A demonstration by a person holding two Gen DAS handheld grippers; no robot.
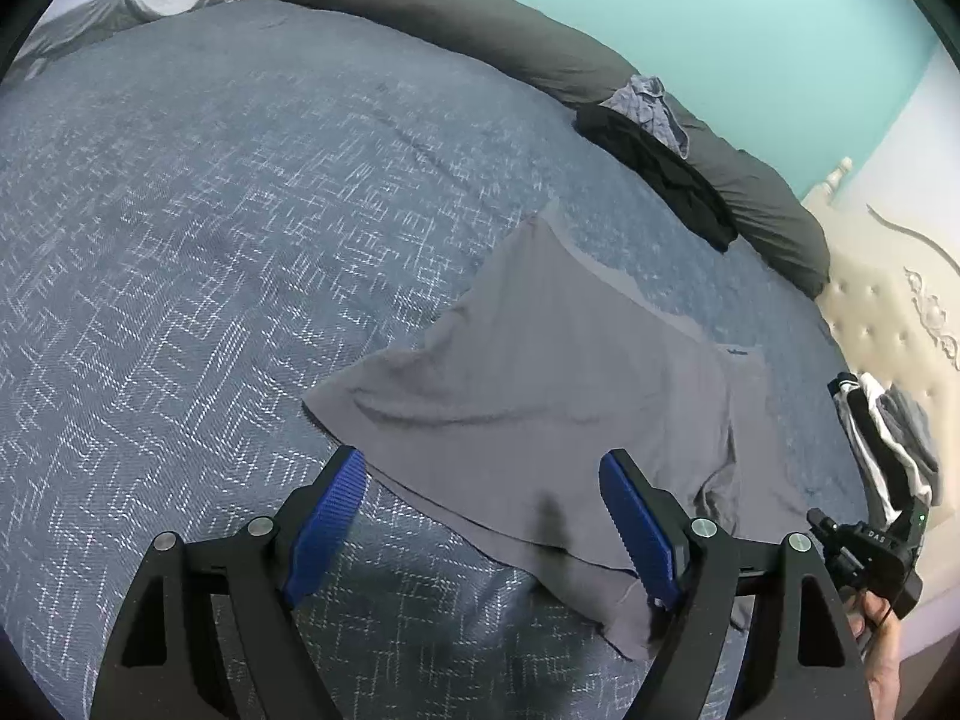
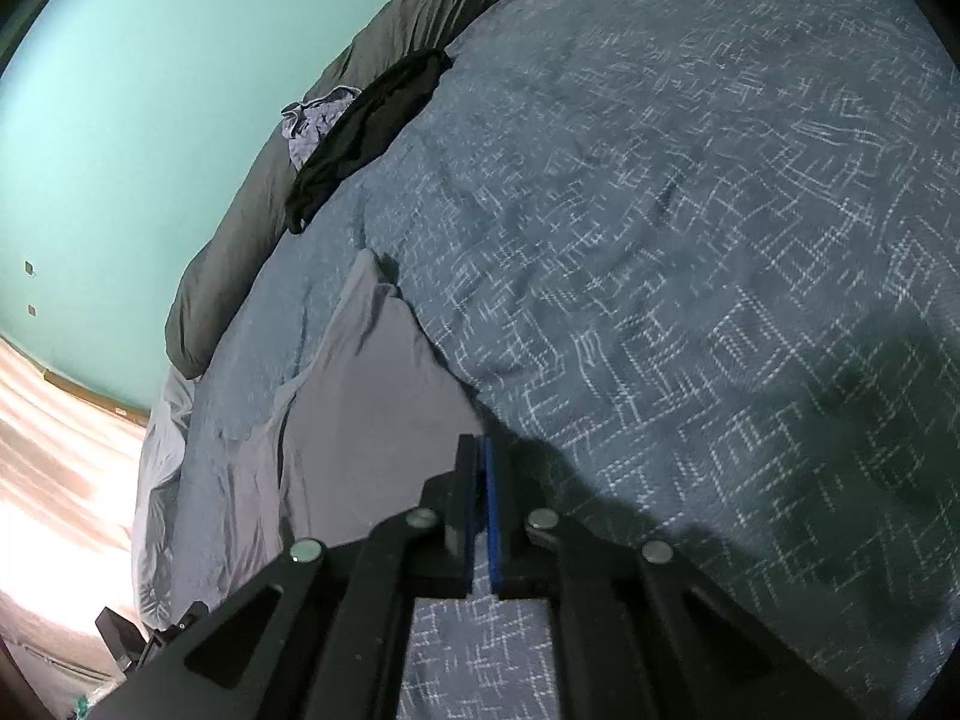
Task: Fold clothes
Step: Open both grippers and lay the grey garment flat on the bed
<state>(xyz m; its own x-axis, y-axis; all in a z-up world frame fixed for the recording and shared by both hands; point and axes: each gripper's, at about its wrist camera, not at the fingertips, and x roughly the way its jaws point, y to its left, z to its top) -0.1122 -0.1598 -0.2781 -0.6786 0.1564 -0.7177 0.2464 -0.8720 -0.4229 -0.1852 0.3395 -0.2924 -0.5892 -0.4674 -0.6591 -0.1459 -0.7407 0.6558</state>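
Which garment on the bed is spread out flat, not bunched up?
The grey garment by the left gripper; the black one and the blue one lie crumpled by the dark pillow roll.

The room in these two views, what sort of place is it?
Most likely a bedroom. A wide bed with a blue patterned bedspread fills both views, a tufted headboard stands at one end, and clothes lie on the bed, among them a grey garment spread flat.
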